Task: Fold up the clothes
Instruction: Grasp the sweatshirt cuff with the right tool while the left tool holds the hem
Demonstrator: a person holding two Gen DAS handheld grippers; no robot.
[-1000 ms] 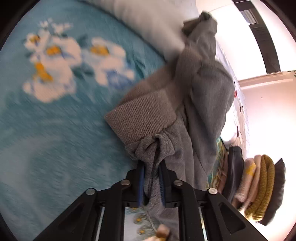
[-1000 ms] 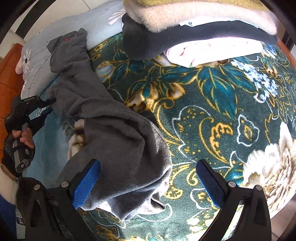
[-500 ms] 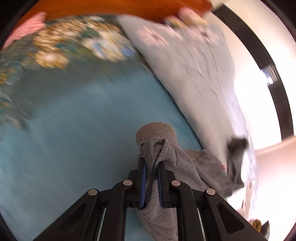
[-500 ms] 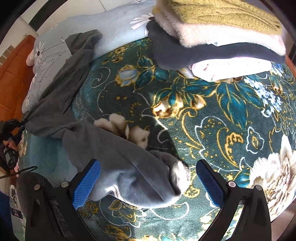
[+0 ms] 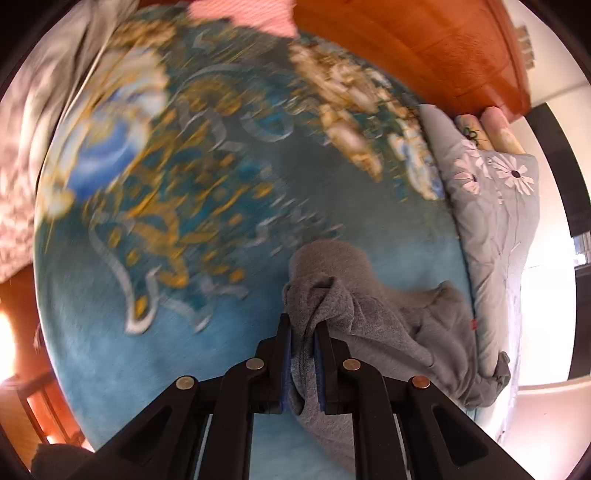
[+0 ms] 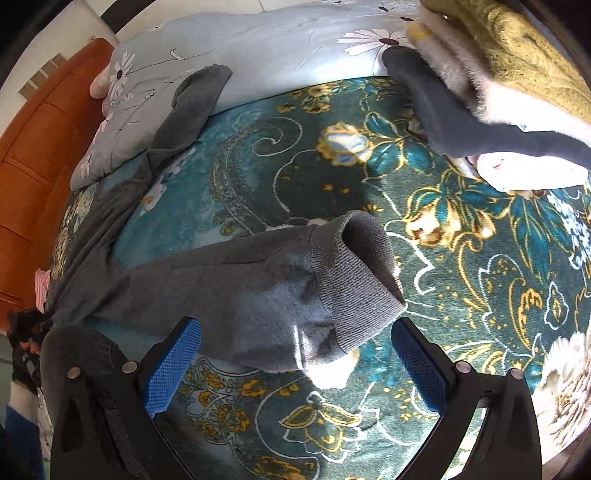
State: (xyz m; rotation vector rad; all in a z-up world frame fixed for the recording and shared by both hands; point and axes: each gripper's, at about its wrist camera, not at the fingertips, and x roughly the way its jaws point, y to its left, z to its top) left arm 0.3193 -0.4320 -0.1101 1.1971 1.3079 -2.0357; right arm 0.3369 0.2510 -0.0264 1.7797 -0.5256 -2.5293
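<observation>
A grey sweatshirt (image 6: 207, 273) lies stretched across the teal floral blanket (image 6: 461, 280). One sleeve with a ribbed cuff (image 6: 354, 273) points toward my right gripper (image 6: 295, 363), which hangs open just above it with nothing between its blue pads (image 6: 173, 362). The other sleeve (image 6: 192, 107) reaches up onto a pale pillow. In the left wrist view my left gripper (image 5: 303, 328) is shut on a bunched edge of the same sweatshirt (image 5: 376, 306), which trails off to the right. The left gripper (image 6: 26, 332) also shows small at the far left of the right wrist view.
A stack of folded clothes (image 6: 498, 74), mustard, cream, dark and pink, sits at the blanket's far right. A pale flowered pillow (image 6: 258, 48) lies along the far side. An orange wooden headboard (image 5: 406, 48) stands behind the bed. A pink checked cloth (image 5: 243, 14) lies near it.
My left gripper has swept fast across the bed with the grey cloth, pulling the sweatshirt out long. The heap near my right gripper has flattened, and the cuffed sleeve now lies between its fingers' reach.
</observation>
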